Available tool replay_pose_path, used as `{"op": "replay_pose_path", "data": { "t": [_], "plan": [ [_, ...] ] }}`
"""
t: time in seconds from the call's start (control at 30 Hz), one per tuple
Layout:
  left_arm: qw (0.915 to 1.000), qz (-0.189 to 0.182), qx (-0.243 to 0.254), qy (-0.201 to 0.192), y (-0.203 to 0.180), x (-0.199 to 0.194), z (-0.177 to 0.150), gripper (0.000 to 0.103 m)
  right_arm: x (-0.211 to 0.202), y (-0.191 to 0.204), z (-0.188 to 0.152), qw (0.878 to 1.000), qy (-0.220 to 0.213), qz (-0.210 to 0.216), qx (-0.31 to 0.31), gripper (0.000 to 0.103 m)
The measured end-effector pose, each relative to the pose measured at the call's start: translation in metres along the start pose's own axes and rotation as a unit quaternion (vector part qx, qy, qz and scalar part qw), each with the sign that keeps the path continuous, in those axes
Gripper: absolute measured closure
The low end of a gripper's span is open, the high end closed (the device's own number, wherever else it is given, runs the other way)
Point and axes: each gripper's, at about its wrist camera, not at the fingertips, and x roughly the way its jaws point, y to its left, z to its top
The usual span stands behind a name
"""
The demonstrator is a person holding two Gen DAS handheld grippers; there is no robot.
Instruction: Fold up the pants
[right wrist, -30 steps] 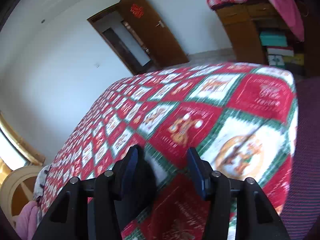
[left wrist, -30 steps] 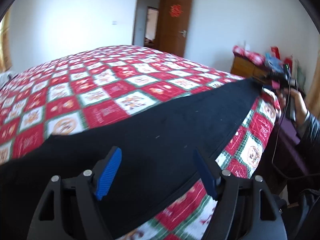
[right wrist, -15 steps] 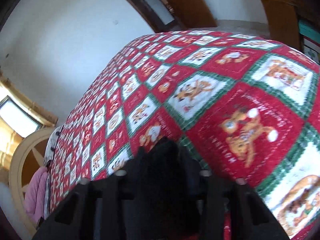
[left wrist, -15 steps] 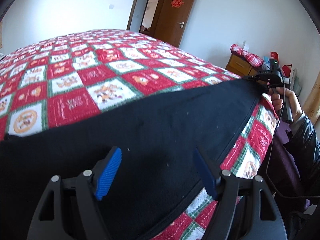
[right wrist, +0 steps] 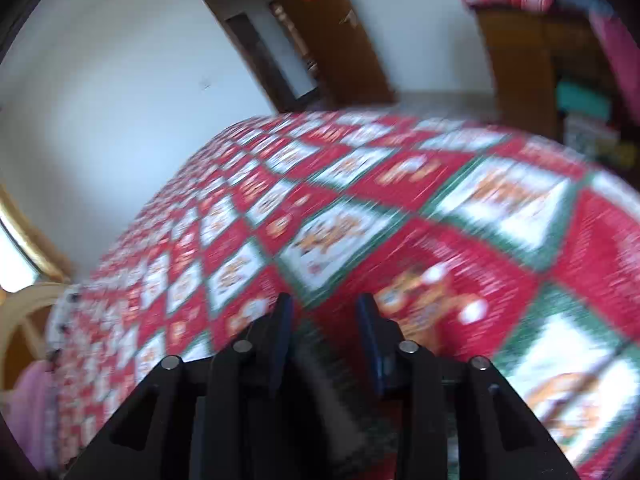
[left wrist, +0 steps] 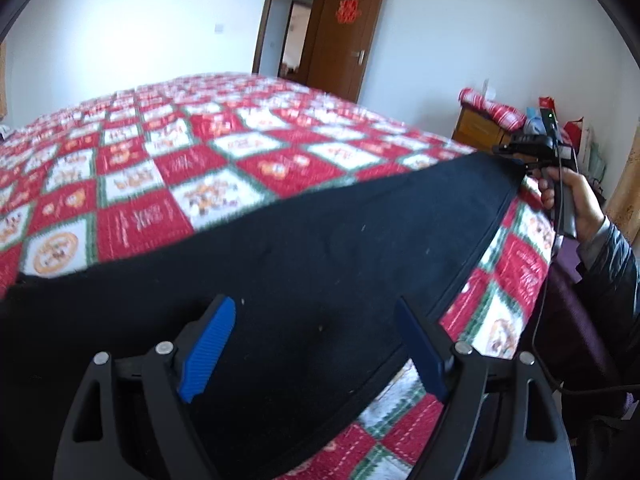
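Black pants [left wrist: 320, 240] lie stretched lengthwise along the near edge of a bed with a red, white and green checked quilt [left wrist: 200, 160]. My left gripper [left wrist: 314, 304] hovers over the near part of the pants. Its jaws are wide and still opening, and the blue pads pinch nothing. At the far end of the pants a hand holds my right gripper [left wrist: 516, 148]. In the blurred right wrist view the right gripper [right wrist: 325, 300] is opening. A dark streak of the pants [right wrist: 332, 384] shows low between the jaws, free of the pads.
A brown door [left wrist: 344, 36] stands open in the far wall. A wooden cabinet [left wrist: 480, 132] with striped cloth on top stands right of the bed. The person's hand [left wrist: 572, 196] and dark sleeve [left wrist: 612, 264] are at the bed's right edge.
The right gripper was shut on black cloth half a second ago. Now its jaws are apart and the cloth has dropped low between them. The left jaws are slightly wider.
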Motion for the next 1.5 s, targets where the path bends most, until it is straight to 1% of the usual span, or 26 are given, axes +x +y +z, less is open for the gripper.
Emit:
{"op": "replay_pose_path", "data": {
  "t": [0.03,0.07,0.1,0.17,0.27,0.3,0.33,0.4,0.47,0.53,0.63,0.67,0.7,0.77,0.8,0.87,0.9,0.93,1.0,1.1,1.2,1.27,1.33,1.4,1.47,1.5],
  "plan": [
    [1.0000,0.006,0.005,-0.005,-0.001,-0.003,0.001,0.018,-0.010,0.005,0.002,1.000,-0.017,-0.016,-0.016,0.067],
    [0.9999,0.011,0.008,-0.007,-0.001,-0.004,0.001,0.018,-0.017,0.009,0.003,0.999,-0.026,-0.015,-0.020,0.067],
    [0.9997,0.020,0.011,-0.010,0.001,-0.006,0.002,0.018,-0.027,0.015,0.004,0.999,-0.033,0.002,-0.019,0.066],
    [0.9994,0.035,0.003,-0.006,0.008,-0.005,0.000,0.018,-0.036,0.034,0.001,0.998,-0.024,0.038,-0.034,0.059],
    [0.9983,0.052,-0.028,0.004,0.025,-0.004,-0.005,0.018,-0.031,0.081,-0.022,0.990,0.029,0.095,-0.099,0.058],
    [0.9979,0.055,-0.035,0.006,0.029,-0.004,-0.006,0.018,-0.026,0.097,-0.034,0.984,0.055,0.118,-0.125,0.058],
    [0.9973,0.061,-0.042,0.008,0.034,-0.005,-0.008,0.018,-0.021,0.106,-0.042,0.979,0.071,0.126,-0.141,0.058],
    [0.9962,0.071,-0.048,0.011,0.042,-0.005,-0.011,0.018,-0.009,0.124,-0.064,0.970,0.106,0.122,-0.180,0.058],
    [0.9949,0.079,-0.061,0.013,0.050,-0.006,-0.015,0.018,0.011,0.128,-0.083,0.964,0.147,0.091,-0.204,0.058],
    [0.9941,0.076,-0.077,-0.005,0.058,-0.015,-0.017,0.018,0.019,0.125,-0.093,0.963,0.149,0.074,-0.213,0.058],
    [0.9893,0.114,-0.083,-0.036,0.068,-0.037,-0.019,0.018,0.009,0.133,-0.097,0.960,0.137,0.053,-0.240,0.058],
    [0.9875,0.123,-0.087,-0.045,0.072,-0.043,-0.021,0.018,0.005,0.138,-0.095,0.958,0.135,0.055,-0.247,0.058],
    [0.9854,0.132,-0.094,-0.052,0.078,-0.050,-0.023,0.017,0.002,0.143,-0.093,0.958,0.139,0.070,-0.241,0.058],
    [0.9788,0.159,-0.114,-0.060,0.092,-0.061,-0.027,0.017,-0.001,0.157,-0.092,0.955,0.151,0.130,-0.221,0.058],
    [0.9770,0.163,-0.122,-0.063,0.097,-0.064,-0.029,0.017,-0.001,0.167,-0.094,0.950,0.161,0.160,-0.213,0.058],
    [0.9738,0.167,-0.138,-0.069,0.106,-0.067,-0.032,0.017,0.007,0.201,-0.107,0.932,0.199,0.227,-0.201,0.058],
    [0.9725,0.169,-0.143,-0.071,0.110,-0.069,-0.034,0.017,0.010,0.217,-0.114,0.924,0.213,0.247,-0.200,0.058],
    [0.9712,0.173,-0.147,-0.072,0.113,-0.070,-0.035,0.017,0.014,0.240,-0.124,0.913,0.228,0.272,-0.201,0.058],
    [0.9683,0.185,-0.153,-0.069,0.120,-0.071,-0.038,0.016,0.020,0.277,-0.143,0.895,0.251,0.305,-0.207,0.058],
    [0.9625,0.203,-0.169,-0.064,0.131,-0.073,-0.045,0.016,0.033,0.333,-0.176,0.864,0.302,0.344,-0.210,0.058],
    [0.9594,0.202,-0.185,-0.067,0.140,-0.078,-0.052,0.016,0.046,0.383,-0.205,0.837,0.342,0.365,-0.221,0.058],
    [0.9597,0.202,-0.185,-0.065,0.141,-0.079,-0.055,0.016,0.053,0.412,-0.223,0.824,0.365,0.373,-0.222,0.058],
    [0.9597,0.206,-0.180,-0.064,0.141,-0.079,-0.057,0.016,0.057,0.435,-0.237,0.817,0.378,0.370,-0.228,0.058],
    [0.9595,0.207,-0.179,-0.066,0.141,-0.077,-0.058,0.015,0.062,0.459,-0.249,0.818,0.377,0.355,-0.249,0.058],
    [0.9602,0.208,-0.174,-0.067,0.140,-0.076,-0.059,0.012,0.068,0.471,-0.257,0.813,0.391,0.353,-0.250,0.058],
    [0.9608,0.207,-0.171,-0.067,0.140,-0.075,-0.059,0.011,0.073,0.478,-0.263,0.807,0.405,0.354,-0.245,0.058]
  ]
}}
